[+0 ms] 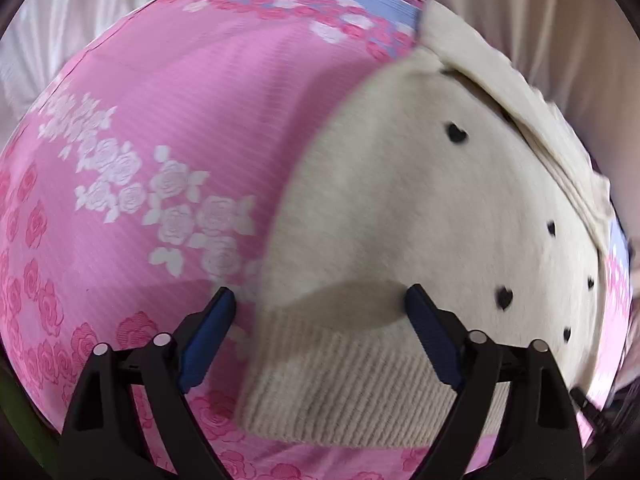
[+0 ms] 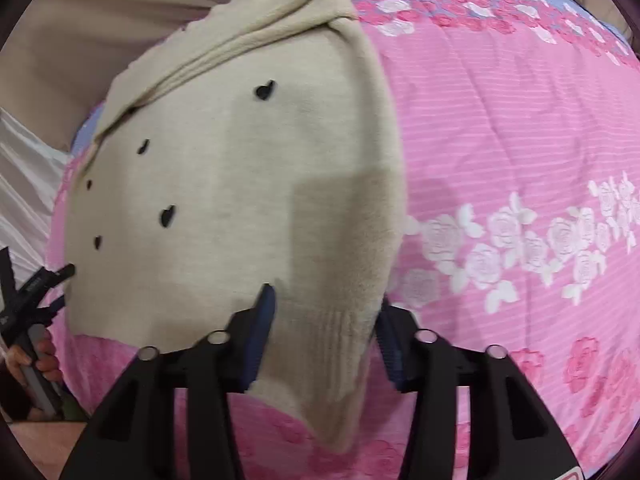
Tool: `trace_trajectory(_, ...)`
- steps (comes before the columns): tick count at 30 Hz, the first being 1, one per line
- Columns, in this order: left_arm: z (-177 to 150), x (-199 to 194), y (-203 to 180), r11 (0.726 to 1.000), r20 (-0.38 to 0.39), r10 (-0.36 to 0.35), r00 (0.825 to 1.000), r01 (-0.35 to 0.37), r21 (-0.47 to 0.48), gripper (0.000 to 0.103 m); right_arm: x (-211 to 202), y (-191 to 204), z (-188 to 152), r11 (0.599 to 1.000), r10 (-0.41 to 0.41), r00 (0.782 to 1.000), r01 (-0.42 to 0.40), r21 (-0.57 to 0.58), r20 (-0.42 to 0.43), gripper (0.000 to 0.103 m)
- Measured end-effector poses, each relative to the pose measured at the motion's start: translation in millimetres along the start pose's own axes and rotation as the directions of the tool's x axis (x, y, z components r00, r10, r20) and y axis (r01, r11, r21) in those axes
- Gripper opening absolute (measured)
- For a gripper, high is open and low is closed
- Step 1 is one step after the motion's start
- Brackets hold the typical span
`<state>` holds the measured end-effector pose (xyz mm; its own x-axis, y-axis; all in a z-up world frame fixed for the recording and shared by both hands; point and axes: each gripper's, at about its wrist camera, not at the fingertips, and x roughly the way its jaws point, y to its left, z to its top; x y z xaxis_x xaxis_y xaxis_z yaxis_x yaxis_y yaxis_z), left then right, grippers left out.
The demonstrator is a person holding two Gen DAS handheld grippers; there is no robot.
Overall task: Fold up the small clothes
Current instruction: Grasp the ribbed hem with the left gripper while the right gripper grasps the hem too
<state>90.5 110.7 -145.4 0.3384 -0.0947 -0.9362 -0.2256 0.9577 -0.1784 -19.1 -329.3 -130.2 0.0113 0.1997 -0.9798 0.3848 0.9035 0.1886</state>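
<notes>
A cream sweater [image 1: 420, 208] with small black hearts lies flat on a pink floral quilt [image 1: 180, 112], its far edge folded over. The left gripper [image 1: 320, 300] hangs wide open over the ribbed hem [image 1: 340, 380], gripping nothing. The right gripper [image 2: 326, 312] has its jaws apart around a hanging sweater edge; whether it is pinched is unclear. Bare quilt spreads wide beside the sweater. A hand [image 2: 40, 360] holds the left gripper's handle.

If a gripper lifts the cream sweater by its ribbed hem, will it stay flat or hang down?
The sweater would probably hang limp: its folded sleeve already lies in soft creases. Its fuzzy knit likely resists slipping on the bedspread.
</notes>
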Motion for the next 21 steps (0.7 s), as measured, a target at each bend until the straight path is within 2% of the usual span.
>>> trace_trajectory(1, 0, -1, -3, 1.000, 0.004, -0.005, 1.000, 0.005, 0.029, 0.065, 0, 3, 0, 1.000, -0.009, 1.000, 0.009, -0.008, -0.001, 0.009)
trace_trajectory(2, 0, -3, -6, 0.998, 0.000, -0.032, 0.999, 0.032, 0.060, 0.032, 1, 6, 2, 1.000, -0.016, 1.000, 0.016, -0.004, -0.002, 0.008)
trace_trajectory(3, 2, -4, -5, 0.995, -0.020, -0.073, 0.997, 0.074, 0.060, 0.018, -5, 8, 4, 1.000, -0.015, 1.000, 0.015, 0.002, 0.016, 0.007)
trace_trajectory(5, 2, -15, 2, 0.992, -0.025, -0.123, 0.992, 0.124, 0.019, 0.008, -19, 11, 6, 1.000, -0.013, 0.999, 0.013, 0.002, 0.040, 0.007)
trace_trajectory(9, -5, -36, 10, 0.983, -0.042, -0.182, 0.982, 0.183, 0.000, 0.005, -51, -5, -9, 0.999, -0.030, 0.997, 0.029, 0.016, 0.073, 0.005)
trace_trajectory(13, -23, -58, 14, 0.977, -0.070, -0.207, 0.976, 0.210, 0.035, 0.004, -72, -21, -23, 0.999, -0.041, 0.997, 0.039, 0.019, 0.069, 0.005)
trace_trajectory(18, -53, -62, 8, 0.974, -0.169, -0.174, 0.970, 0.194, 0.113, 0.004, -80, -40, -44, 0.997, -0.076, 0.997, 0.076, 0.004, 0.013, 0.005)
trace_trajectory(21, -64, -56, 6, 0.974, -0.216, -0.176, 0.960, 0.202, 0.107, 0.005, -76, -49, -59, 0.996, -0.084, 0.996, 0.083, -0.012, -0.018, 0.006)
